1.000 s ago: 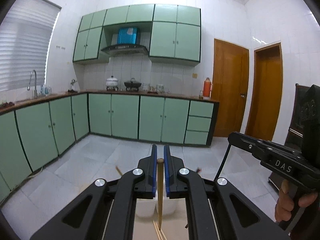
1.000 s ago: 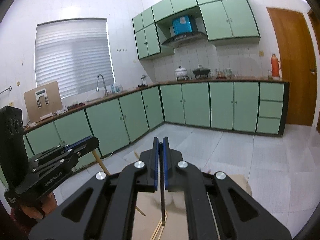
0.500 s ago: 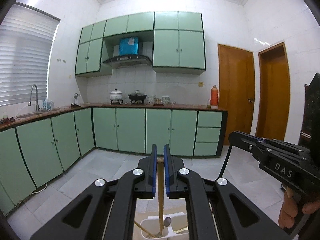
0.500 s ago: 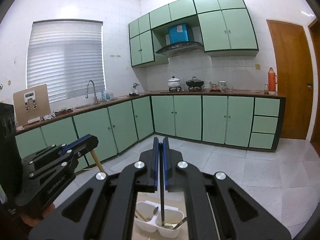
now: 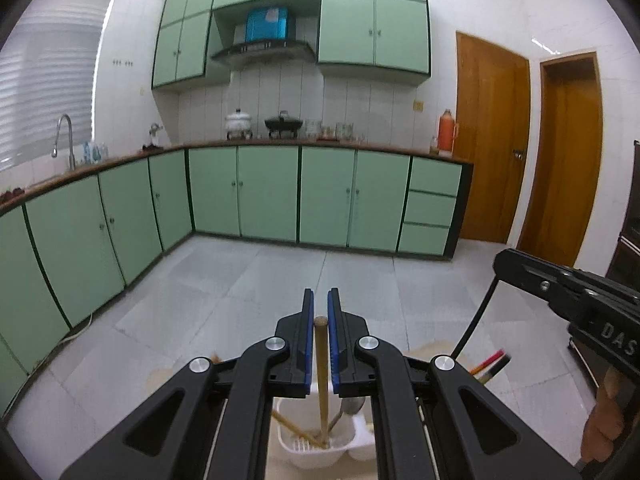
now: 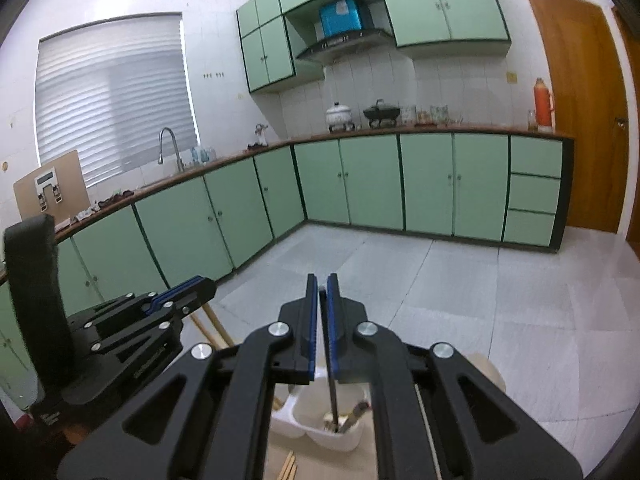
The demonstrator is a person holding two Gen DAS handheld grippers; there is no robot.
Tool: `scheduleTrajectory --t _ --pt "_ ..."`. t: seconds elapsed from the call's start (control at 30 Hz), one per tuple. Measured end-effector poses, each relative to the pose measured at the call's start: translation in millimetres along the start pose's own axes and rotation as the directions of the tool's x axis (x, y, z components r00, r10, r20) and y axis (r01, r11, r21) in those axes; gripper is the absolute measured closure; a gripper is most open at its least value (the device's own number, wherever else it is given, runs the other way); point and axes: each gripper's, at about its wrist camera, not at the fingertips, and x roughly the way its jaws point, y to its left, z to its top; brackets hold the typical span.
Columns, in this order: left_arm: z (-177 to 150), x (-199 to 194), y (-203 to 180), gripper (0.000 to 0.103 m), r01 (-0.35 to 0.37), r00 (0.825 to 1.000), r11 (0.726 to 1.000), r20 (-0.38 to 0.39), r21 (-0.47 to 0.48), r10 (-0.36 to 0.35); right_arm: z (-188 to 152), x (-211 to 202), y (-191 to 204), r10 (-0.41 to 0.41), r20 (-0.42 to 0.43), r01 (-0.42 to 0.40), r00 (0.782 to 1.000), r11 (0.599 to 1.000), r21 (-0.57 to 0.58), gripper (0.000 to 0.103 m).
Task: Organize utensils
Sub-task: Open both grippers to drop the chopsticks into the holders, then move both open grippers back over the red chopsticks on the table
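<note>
Lower centre: left tongs point(image 5: 320, 344) around an upright wooden chopstick point(image 5: 321, 376) whose tip stands in the holder's point(image 5: 304, 446) left compartment; right tongs point(image 6: 320, 320) around a dark chopstick point(image 6: 332, 396), apparently in the right compartment.

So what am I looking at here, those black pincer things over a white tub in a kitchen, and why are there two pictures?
Those are two hand-held grippers, each carried by a person, each with a camera looking along its fingers, hence two views. The left gripper pinches a wooden chopstick; its tip reaches into the white utensil holder, where more chopsticks and a spoon stand. The right gripper has a thin dark chopstick between its jaws, which are just starting to open, over the holder's other compartment. Each view also catches the other gripper at its edge.
</note>
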Motion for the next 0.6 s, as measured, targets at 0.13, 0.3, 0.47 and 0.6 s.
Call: scheduleTrajectory --t 0.13,0.3,0.47,0.6 --pt "-7 -8 4 0.079 0.001 1.0 1.0 -0.006 -0.019 -0.001 -6 -10 1 -0.014 0.007 0.014 1.0 1.0 -0.001 0.092" --pt "-9 -45 7 0.07 0.001 0.999 1.0 0.039 -0.029 0.0 -3 -48 0 -0.025 0.085 0.024 0.996 1.0 0.016 0.075" --pt "-16 -86 9 0.057 0.005 0.997 0.999 0.078 -0.041 -0.002 -14 -91 1 -0.04 0.155 0.036 0.987 0.999 0.029 0.045" --pt "-37 -115 9 0.05 0.017 0.997 0.998 0.08 -0.06 -0.012 -42 -118 9 -0.054 0.17 0.051 0.984 0.998 0.022 0.03"
